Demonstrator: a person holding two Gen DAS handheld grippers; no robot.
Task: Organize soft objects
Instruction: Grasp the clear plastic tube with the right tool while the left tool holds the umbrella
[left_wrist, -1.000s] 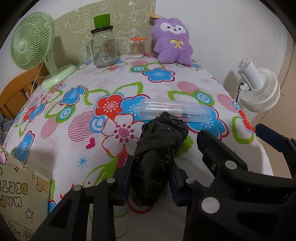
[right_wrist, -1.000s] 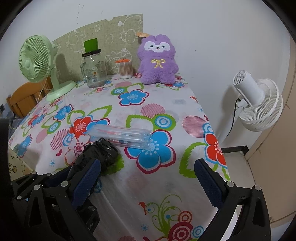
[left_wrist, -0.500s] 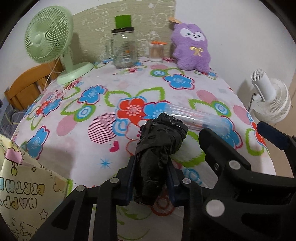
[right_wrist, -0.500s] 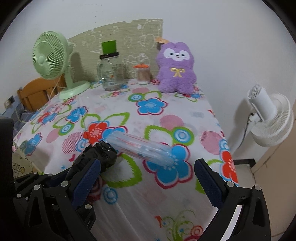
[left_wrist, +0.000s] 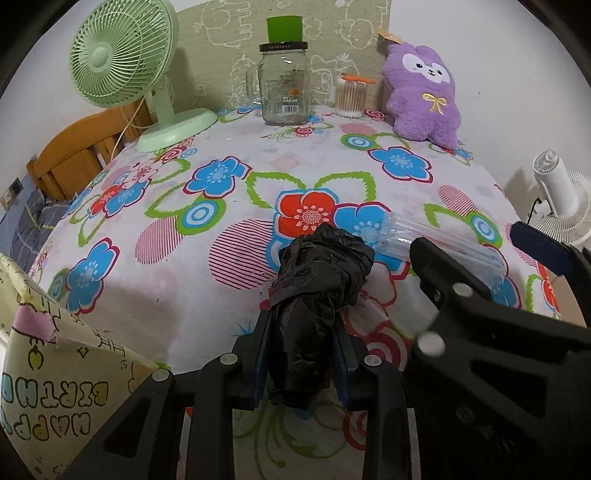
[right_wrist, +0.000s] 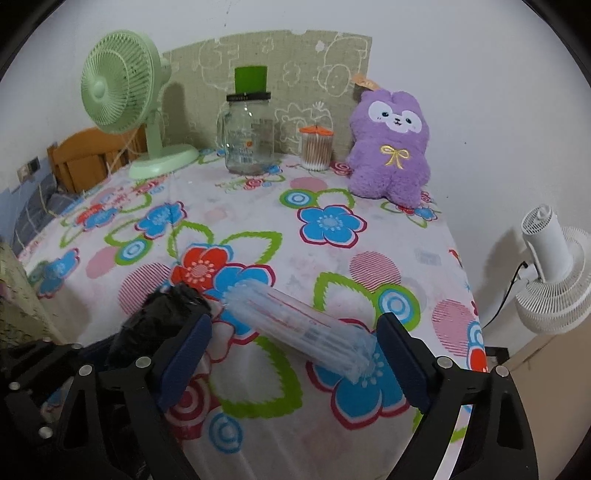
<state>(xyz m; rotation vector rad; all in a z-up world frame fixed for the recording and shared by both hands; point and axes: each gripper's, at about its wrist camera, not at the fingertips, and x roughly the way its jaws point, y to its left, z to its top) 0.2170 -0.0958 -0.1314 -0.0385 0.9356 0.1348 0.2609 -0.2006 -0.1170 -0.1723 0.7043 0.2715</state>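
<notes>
Clamping a rolled black plastic bag (left_wrist: 317, 291), the left gripper (left_wrist: 301, 363) presses both blue pads into its lower end; roll sits near the table's (left_wrist: 177, 306) front edge. Right gripper (right_wrist: 291, 354) has just been narrowing, jaws apart around the near end of a clear plastic sleeve (right_wrist: 299, 325) lying just beside the roll, pads not pressing it. Purple plush (right_wrist: 391, 147) sits upright at the far right corner

Both wrist views near, downward; share table (left_wrist: 207, 302).
</notes>
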